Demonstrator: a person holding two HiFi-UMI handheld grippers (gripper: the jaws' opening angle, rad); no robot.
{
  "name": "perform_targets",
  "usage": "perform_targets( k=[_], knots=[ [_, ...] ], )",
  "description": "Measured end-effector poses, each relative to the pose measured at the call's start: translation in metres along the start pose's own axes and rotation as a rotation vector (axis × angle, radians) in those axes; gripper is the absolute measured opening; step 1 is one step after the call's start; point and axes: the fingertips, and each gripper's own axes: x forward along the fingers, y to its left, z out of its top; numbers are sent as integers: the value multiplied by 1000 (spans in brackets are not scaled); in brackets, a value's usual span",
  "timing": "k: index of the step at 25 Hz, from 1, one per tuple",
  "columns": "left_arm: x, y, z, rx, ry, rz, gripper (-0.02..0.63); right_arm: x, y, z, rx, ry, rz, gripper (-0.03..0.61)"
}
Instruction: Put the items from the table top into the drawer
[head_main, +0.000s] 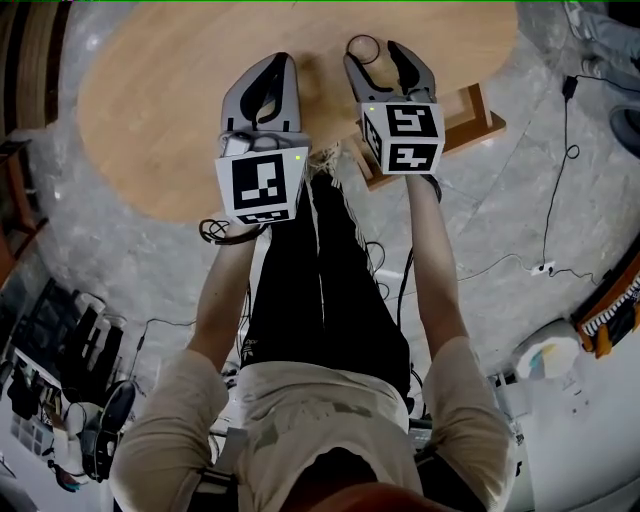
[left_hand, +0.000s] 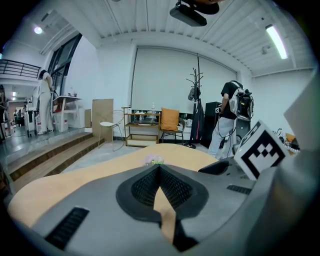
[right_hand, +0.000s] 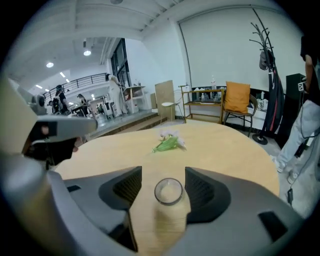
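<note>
Nothing has gone in yet, as far as I can judge: 2 items still sit on the table (head_main: 150, 90), and I see none in the open part of the drawer.

Taking the glass bottle (right_hand: 168, 191) as my reference and going left to right:

- **Left of the bottle:** my left gripper (head_main: 277, 62) hangs over bare wood with its jaws clenched tip to tip and nothing caught in them. It is idle for now.
- **At the bottle:** it stands upright near the table's front edge, with its round mouth facing up.
- **Around the bottle:** my right gripper (head_main: 378, 50) straddles it with the jaws released and spread wide. There is 1 pad on each side, and in the right gripper view a sliver of wood shows between glass and pad on both sides. So the bottle is framed, roughly centred and deep between the jaws, but not yet pinched.
- **Beyond the bottle:** a flower sprig (right_hand: 169, 143), green with pale blossoms, lies flat further across the table, well apart from either gripper.
- **Right of the bottle:** the drawer (head_main: 478, 105) juts out open below the table's edge, partly hidden by my right marker cube.

By my reckoning the bottle has to be gripped and carried to the drawer, and then the sprig.
</note>
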Motion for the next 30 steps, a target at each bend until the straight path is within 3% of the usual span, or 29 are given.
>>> perform_targets(
  k=[6, 13, 25, 30],
  knots=[
    [-7, 4, -12, -19, 24, 7, 8, 29, -7, -43, -13, 142, -1, 270],
    [-3, 7, -23, -15, 42, 14, 8, 42, -11, -60, -55, 191, -10, 277],
    [0, 17, -20, -14, 45, 33, 8, 43, -13, -54, -95, 187, -16, 244],
    [-3, 18, -11, -7, 40, 36, 8, 14, -4, -8, -104, 55, -24, 242]
  ],
)
